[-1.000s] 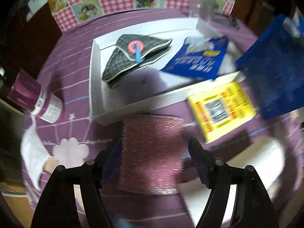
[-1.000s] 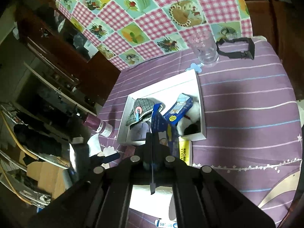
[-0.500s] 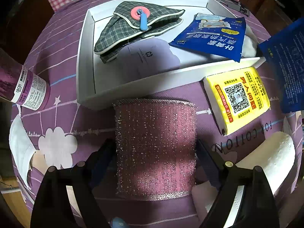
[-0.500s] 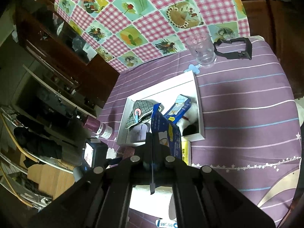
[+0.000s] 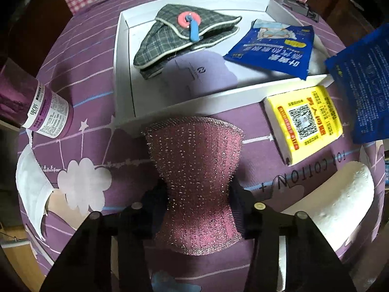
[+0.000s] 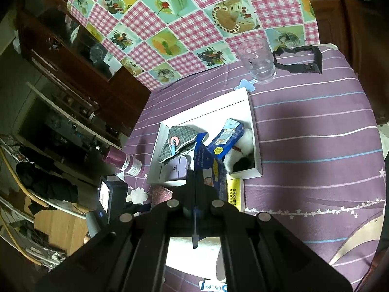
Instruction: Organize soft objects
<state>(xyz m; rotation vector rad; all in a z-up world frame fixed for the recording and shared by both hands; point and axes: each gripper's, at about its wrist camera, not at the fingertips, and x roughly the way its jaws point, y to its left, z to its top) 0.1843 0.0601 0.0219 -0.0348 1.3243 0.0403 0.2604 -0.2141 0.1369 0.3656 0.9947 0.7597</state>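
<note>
Sorting of soft objects, partly done.
A plaid pouch and a blue packet are seen in the white tray. The pink scouring sponge, on the table just near of the tray, is pinched by the left hand-held gripper, whose jaws have just been closing; a second blue packet is clamped in the right hand-held gripper. The yellow tissue pack is left outside.

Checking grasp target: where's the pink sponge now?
Left wrist view, bottom centre: pink sponge lies on the purple cloth, pinched at its waist by the left gripper, just before the white tray.
</note>
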